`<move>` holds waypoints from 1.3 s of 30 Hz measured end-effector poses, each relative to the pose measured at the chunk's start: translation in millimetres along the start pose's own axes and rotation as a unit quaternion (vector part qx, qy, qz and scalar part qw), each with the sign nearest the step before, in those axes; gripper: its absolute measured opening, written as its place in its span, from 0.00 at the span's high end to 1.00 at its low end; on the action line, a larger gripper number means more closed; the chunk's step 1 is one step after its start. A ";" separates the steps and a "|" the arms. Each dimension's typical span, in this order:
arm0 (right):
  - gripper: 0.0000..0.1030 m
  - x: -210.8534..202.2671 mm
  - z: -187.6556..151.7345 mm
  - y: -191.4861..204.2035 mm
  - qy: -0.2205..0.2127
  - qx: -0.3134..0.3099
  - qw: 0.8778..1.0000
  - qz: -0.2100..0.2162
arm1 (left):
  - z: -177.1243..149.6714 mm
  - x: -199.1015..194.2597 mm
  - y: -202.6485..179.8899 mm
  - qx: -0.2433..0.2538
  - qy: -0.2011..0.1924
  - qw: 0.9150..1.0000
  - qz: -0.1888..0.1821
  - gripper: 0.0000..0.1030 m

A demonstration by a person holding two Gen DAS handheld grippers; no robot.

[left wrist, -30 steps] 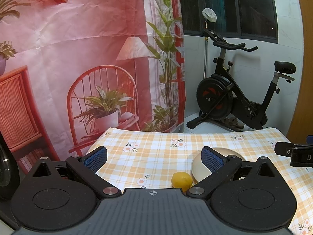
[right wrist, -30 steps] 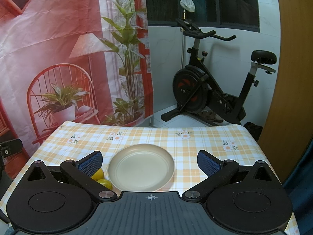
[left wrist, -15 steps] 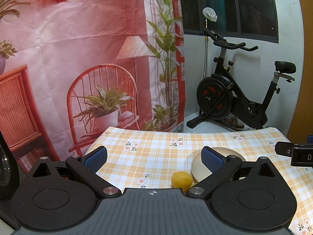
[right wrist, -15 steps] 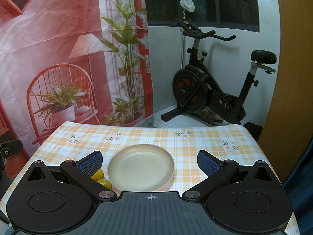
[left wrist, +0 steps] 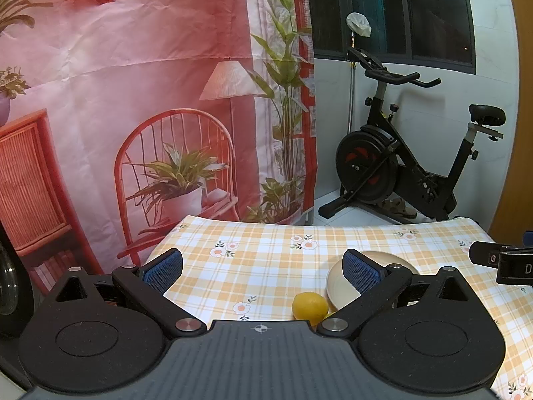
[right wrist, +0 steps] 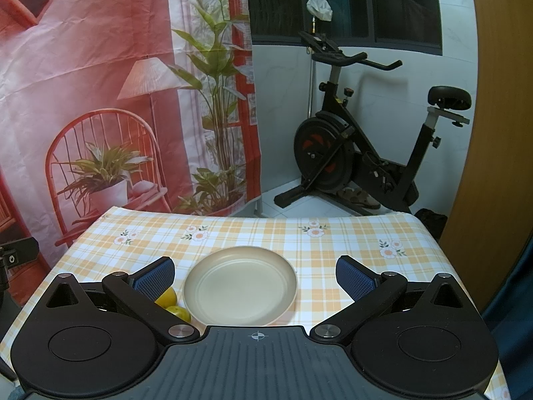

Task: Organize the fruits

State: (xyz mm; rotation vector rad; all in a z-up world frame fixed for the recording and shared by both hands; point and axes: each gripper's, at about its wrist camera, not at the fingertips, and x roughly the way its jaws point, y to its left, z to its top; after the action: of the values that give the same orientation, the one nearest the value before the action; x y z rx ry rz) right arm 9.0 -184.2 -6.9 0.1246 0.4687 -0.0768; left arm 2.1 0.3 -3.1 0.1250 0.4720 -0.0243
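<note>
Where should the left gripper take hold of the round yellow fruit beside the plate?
Grip the round yellow fruit across its widest middle, coming from above with the open left gripper. It sits loose on the checked tablecloth, close to the beige plate rim, so fingers should probably straddle it parallel to that rim.

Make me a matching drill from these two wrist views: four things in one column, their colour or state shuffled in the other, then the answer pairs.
Things:
1. plate
2. lemon
3. tablecloth
4. left hand-held gripper

Colour or state:
A. yellow, lying on the cloth just left of the plate
B. orange and white check with small flowers
C. cream, with nothing in it
D. jaws wide open, holding nothing

Pairs: 1-C, 2-A, 3-B, 4-D
</note>
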 end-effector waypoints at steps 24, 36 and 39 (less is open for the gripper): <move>0.00 -2.1 1.8 -0.4 -0.001 -0.001 1.000 0.000 | 1.3 0.2 0.6 0.000 0.001 1.000 0.000 0.00; 0.00 4.4 0.9 -2.4 -0.010 -0.010 1.000 0.006 | -0.8 4.3 -1.5 0.006 0.000 1.000 0.006 0.00; 0.00 3.7 -3.9 -2.6 -0.023 -0.015 1.000 0.013 | -4.5 8.5 -3.4 0.012 0.001 1.000 0.014 0.00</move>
State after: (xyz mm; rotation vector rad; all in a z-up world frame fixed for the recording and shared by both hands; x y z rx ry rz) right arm 10.3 -186.5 -12.3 0.0994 0.4213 -0.0465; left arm 7.4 -2.5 -11.4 0.1544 0.4715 -0.0022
